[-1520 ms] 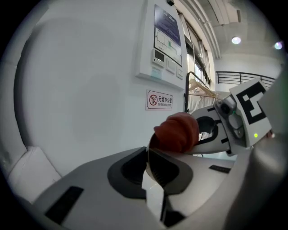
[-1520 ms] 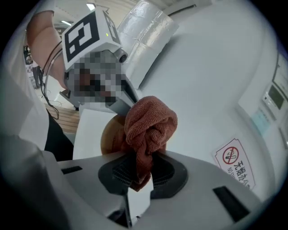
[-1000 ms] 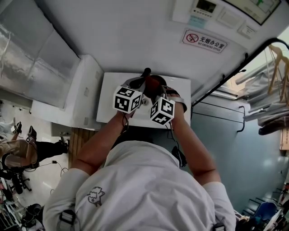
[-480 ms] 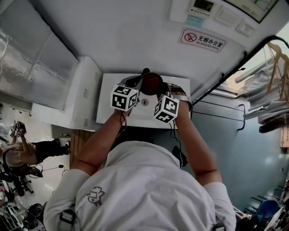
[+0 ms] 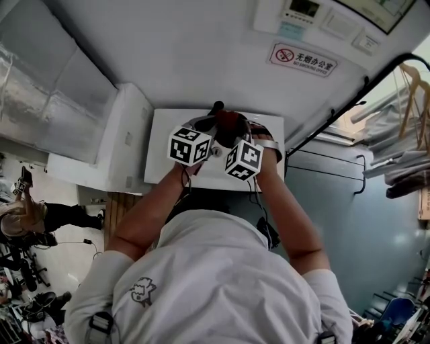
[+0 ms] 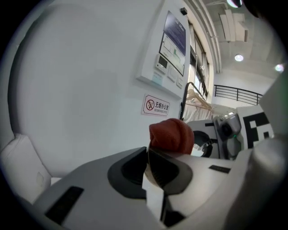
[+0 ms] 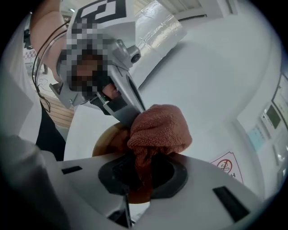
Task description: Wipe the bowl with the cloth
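Observation:
I hold a brown bowl (image 7: 108,140) over the small white table (image 5: 164,138). My left gripper (image 6: 151,158) is shut on its thin rim, which stands edge-on between the jaws; they have just been closing a little on it. My right gripper (image 7: 138,170) is shut on a bunched rust-red cloth (image 7: 158,129), and the bunch lies against the bowl next to the left gripper's fingers (image 7: 128,102). In the head view both marker cubes sit close together, left gripper (image 5: 205,126) and right gripper (image 5: 235,133), with the cloth (image 5: 230,121) between them. Most of the bowl is hidden there.
A white cabinet (image 5: 124,138) stands against the table's left side. The wall behind carries a no-smoking sign (image 5: 304,60) and a control panel (image 5: 306,10). A clothes rack (image 5: 396,154) stands to the right. A person (image 5: 27,218) is on the floor at far left.
Half a second ago the bowl's dark inside showed between the grippers; now the cloth covers it. The right gripper has shifted slightly left. The left gripper has barely moved.

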